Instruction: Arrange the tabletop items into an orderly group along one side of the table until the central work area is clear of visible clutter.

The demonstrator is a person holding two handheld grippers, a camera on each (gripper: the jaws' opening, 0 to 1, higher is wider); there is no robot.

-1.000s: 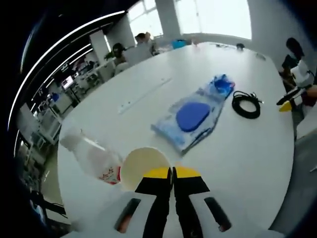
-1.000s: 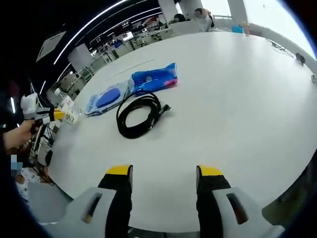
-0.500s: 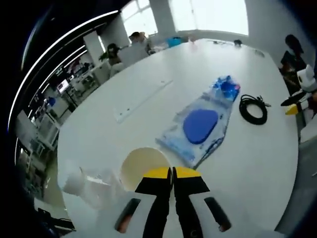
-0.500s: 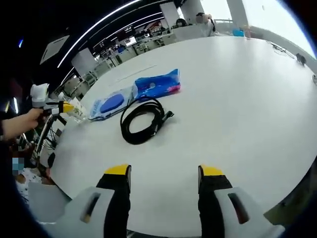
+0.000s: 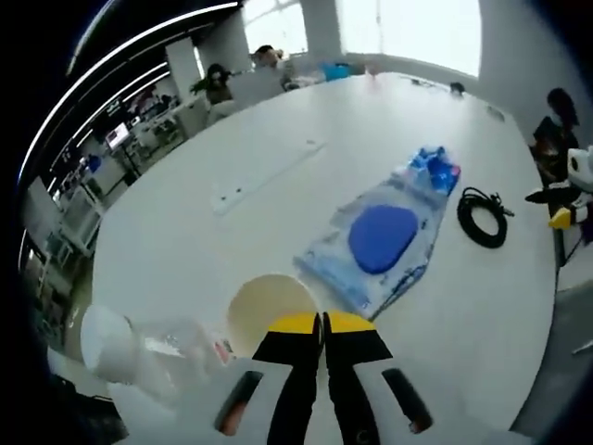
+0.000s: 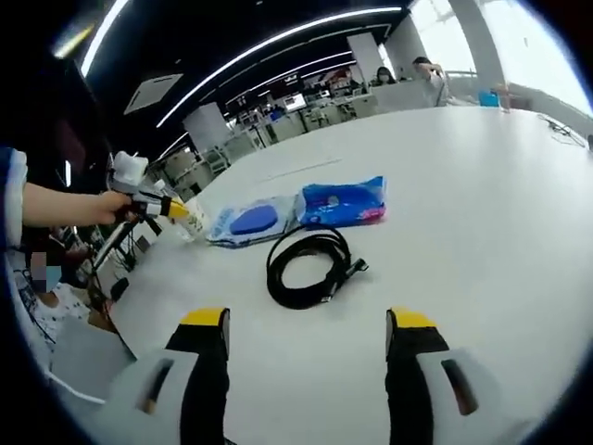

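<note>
The left gripper (image 5: pixel 323 320), jaws pinched on a cream paper cup's (image 5: pixel 271 311) rim, has lifted it; the clear plastic bottle (image 5: pixel 153 343) now lies lower-left. The right gripper (image 6: pixel 309 320) hovers wide, empty, black coiled cable (image 6: pixel 310 269) ahead

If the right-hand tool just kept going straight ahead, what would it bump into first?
Most likely the coiled black cable on the white table, which lies ahead between the open jaws of the right tool. Beyond it lie the blue packets. Depth is hard to judge.

Bright windows (image 5: pixel 408 32), ceiling light strips (image 6: pixel 278 42), distant desks (image 6: pixel 278 130).
</note>
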